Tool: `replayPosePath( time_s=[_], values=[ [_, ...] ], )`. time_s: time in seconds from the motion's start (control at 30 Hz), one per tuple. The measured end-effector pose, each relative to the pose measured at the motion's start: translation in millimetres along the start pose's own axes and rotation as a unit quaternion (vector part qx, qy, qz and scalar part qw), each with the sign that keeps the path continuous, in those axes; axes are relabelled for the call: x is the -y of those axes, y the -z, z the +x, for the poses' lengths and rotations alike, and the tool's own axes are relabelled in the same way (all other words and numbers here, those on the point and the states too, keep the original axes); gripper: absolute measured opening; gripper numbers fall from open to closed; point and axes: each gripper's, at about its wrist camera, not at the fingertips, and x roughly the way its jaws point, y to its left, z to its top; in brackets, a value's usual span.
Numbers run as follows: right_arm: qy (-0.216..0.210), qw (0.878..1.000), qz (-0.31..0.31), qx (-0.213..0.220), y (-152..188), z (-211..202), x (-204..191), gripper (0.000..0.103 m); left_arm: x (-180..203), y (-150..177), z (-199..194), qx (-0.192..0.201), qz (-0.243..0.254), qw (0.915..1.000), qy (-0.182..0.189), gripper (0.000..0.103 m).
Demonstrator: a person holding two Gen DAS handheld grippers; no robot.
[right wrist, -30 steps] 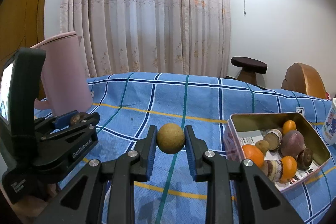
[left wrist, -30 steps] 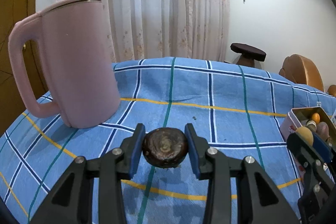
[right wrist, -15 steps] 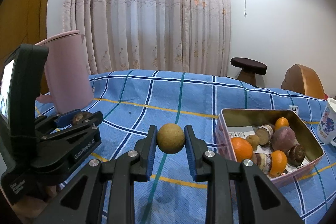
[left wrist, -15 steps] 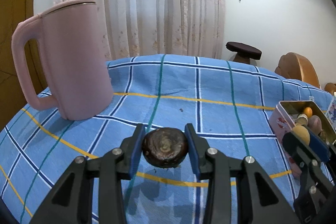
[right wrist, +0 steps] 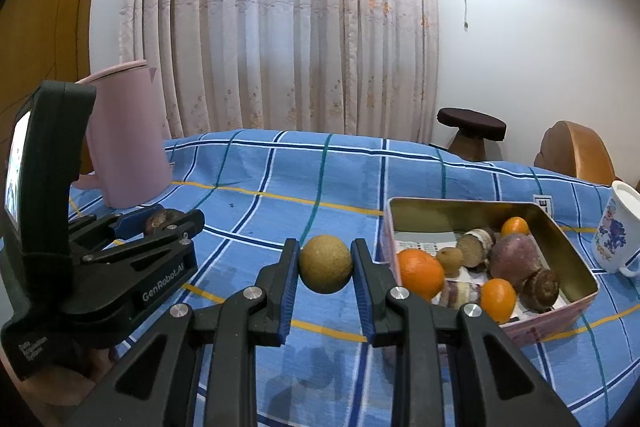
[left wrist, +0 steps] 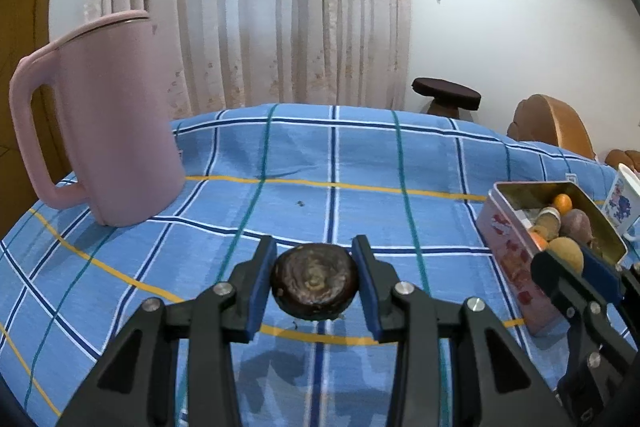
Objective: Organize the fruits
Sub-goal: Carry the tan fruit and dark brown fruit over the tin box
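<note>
Jaws on both tools are clenched on fruit: the left gripper grasps a flat dark brown fruit across its widest part, and the right gripper pinches a small round tan fruit squarely at its middle, both held clear above the blue checked tablecloth that covers the tabletop. The step in hand looks like carrying both pieces to the metal tin, which sits toward the right edge of the tabletop and already holds oranges and several brown and purple fruits. To do it well, the right gripper, being nearer the tin, should probably go first, coming in over the near wall high enough that the tan fruit clears the rim, then lowering toward the bare patch at the far left of the tin rather than onto the big orange at the near left corner. Let go only when the fruit is low, since a round fruit dropped from height could bounce out or roll. The left gripper should wait alongside so the two tools do not collide, then follow by the same path; its flat fruit will sit steadier if laid on its broad face. The white printed mug stands just beyond the tin's right wall, and the pink jug stands near the far left corner, well away from the route.
</note>
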Motion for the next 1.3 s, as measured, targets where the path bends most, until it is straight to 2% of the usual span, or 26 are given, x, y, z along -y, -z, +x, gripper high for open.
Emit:
replayPosePath(
  time_s=[0.47, 0.83, 1.3],
  values=[
    [0.014, 0.999, 0.019, 0.027, -6.2, -18.9, 41.5, 0.028, 35.5, -1.8, -6.6, 0.009, 0.000, 0.9995, 0.029, 0.041],
    [0.052, 0.997, 0.046, 0.044, -10.7, -27.5, 90.9, 0.028, 78.1, -13.2, -13.4, 0.030, 0.019, 0.9981, 0.050, 0.041],
    [0.105, 0.990, 0.066, 0.061, -12.7, -39.0, 148.9, 0.028, 135.0, -17.8, -16.7, 0.037, 0.039, 0.9933, 0.102, 0.041]
  ],
)
